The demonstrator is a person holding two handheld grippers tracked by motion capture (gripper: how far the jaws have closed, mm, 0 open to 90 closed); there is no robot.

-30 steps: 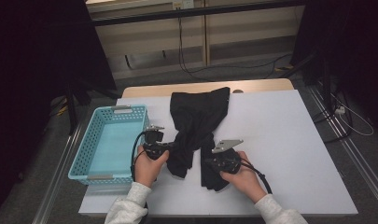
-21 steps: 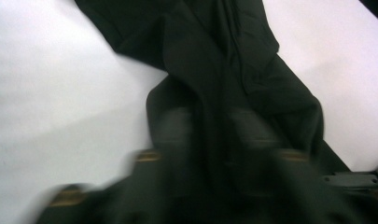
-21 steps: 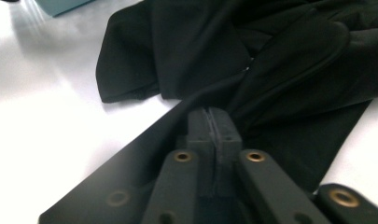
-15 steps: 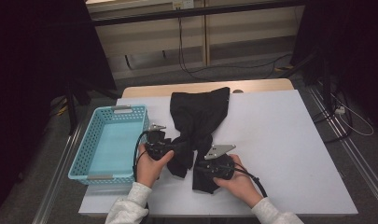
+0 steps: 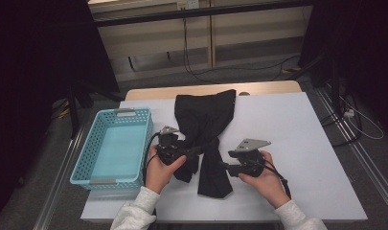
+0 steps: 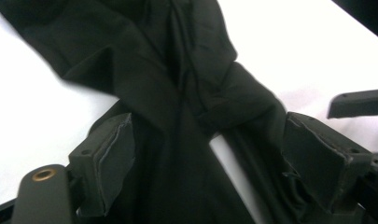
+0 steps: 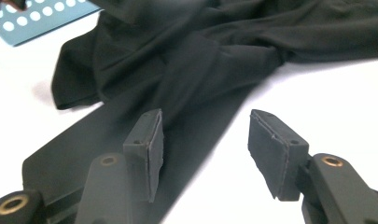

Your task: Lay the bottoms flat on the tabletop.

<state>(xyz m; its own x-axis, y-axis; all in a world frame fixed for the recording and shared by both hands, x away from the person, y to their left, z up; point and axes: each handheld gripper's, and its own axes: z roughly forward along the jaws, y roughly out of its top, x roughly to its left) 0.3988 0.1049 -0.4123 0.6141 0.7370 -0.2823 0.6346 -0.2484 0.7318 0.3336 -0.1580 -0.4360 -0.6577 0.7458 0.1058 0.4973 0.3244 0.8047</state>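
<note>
From above I see the black garment (image 5: 204, 132) lying mid-table, running from the far edge toward the near one, with the blue basket (image 5: 116, 146) at the left edge. My left gripper (image 6: 205, 158) has just been opening; its own view shows cloth lying loose between wide pads. My right gripper (image 7: 205, 149) has also been opening, jaws apart over the garment's edge and white table (image 7: 326, 93), gripping nothing.
</note>
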